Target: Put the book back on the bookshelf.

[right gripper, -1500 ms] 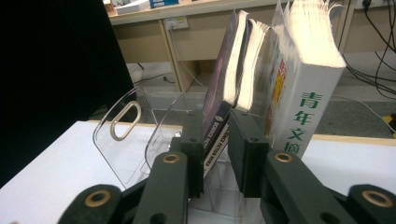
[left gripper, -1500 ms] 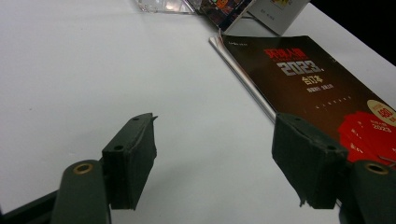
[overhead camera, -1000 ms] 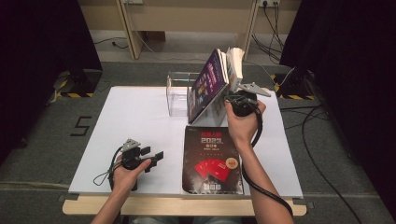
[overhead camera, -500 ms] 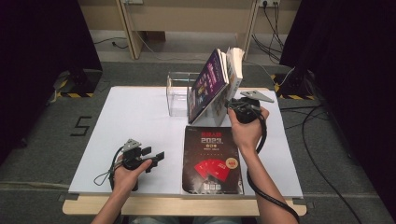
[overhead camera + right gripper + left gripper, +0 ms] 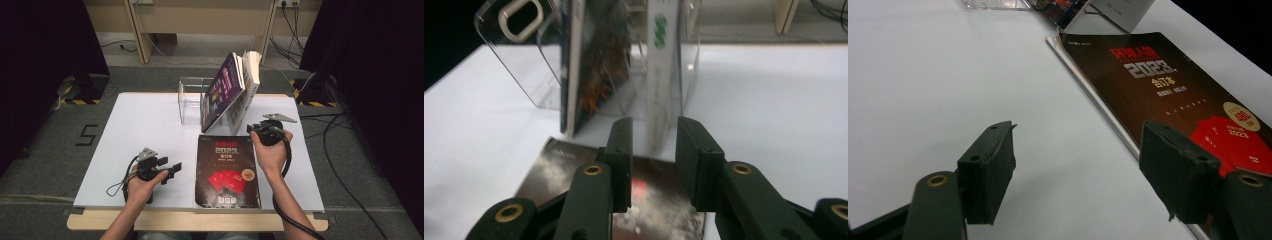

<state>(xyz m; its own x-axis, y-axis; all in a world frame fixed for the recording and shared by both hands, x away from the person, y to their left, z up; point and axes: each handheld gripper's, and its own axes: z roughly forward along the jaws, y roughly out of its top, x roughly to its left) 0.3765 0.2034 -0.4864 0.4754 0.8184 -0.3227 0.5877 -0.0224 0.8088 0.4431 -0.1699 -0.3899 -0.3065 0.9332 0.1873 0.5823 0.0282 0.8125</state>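
Motion blur smears our right hand-held gripper (image 5: pixel 653 150), jaws just opening, empty, before the white book (image 5: pixel 663 75); left hand-held gripper (image 5: pixel 1078 170) gapes.

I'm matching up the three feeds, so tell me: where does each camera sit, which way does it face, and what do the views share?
High view: above the near table edge, facing forward and down on the white table; both forearms, left gripper and right gripper show.
Left gripper view: low on the left gripper, facing across the table to the dark magazine; open jaws show.
Right gripper view: on the right gripper, facing the standing books in the clear stand.
Shared: the magazine.
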